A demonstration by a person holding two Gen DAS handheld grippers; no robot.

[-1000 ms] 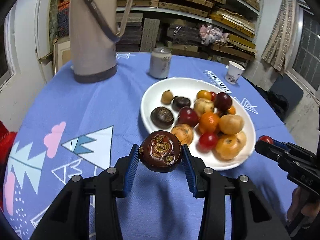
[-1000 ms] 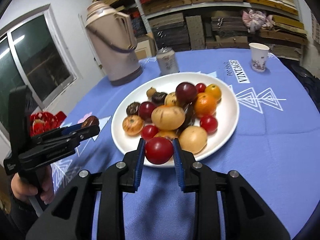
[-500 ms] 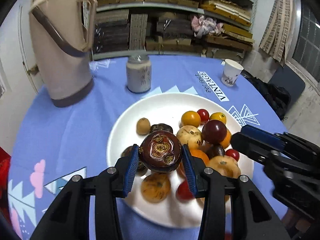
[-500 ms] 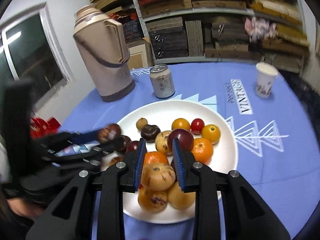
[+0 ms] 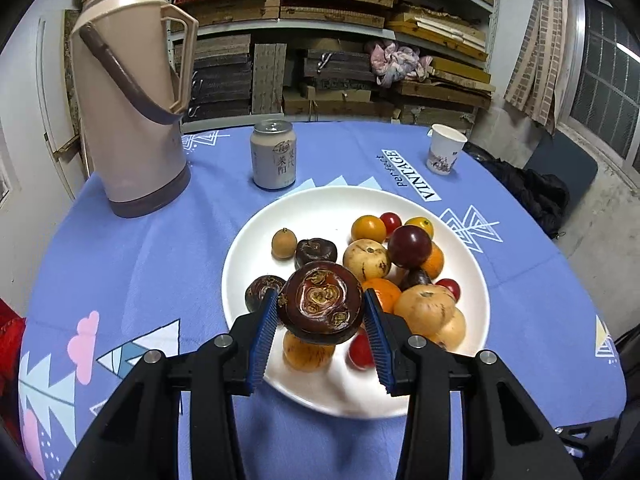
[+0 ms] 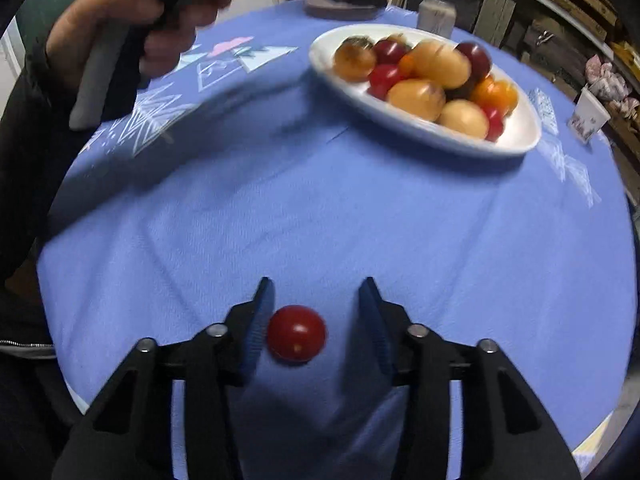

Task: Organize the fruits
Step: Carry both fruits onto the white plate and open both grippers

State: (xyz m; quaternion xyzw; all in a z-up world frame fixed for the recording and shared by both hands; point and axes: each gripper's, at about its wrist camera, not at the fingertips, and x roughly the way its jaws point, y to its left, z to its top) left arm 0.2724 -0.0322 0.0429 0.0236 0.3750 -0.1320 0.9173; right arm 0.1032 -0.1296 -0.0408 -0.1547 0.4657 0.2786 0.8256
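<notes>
The left gripper point(image 5: 321, 316) holds a dark brown fruit point(image 5: 321, 303) clamped between its blue fingers point(image 5: 262, 332), above the near edge of the white plate point(image 5: 320, 208). The plate sits on the blue-clothed worktop point(image 5: 132, 264) and carries a heap of yellow, orange, red and dark fruits. Behind the plate stand a can point(image 5: 273, 155), a tall beige flask point(image 5: 130, 88) and a paper cup point(image 5: 444, 155).

The right gripper point(image 6: 316, 312) points down at the worktop point(image 6: 320, 208), well in front of the plate point(image 6: 516, 136). Its fingers point(image 6: 256, 328) are spread, and a red tomato point(image 6: 296, 334) lies on the cloth between them, just beside the left one and apart from the right one. Left of the plate, the person's left hand point(image 6: 120, 36) grips the handle of its gripper, raised above the worktop.
</notes>
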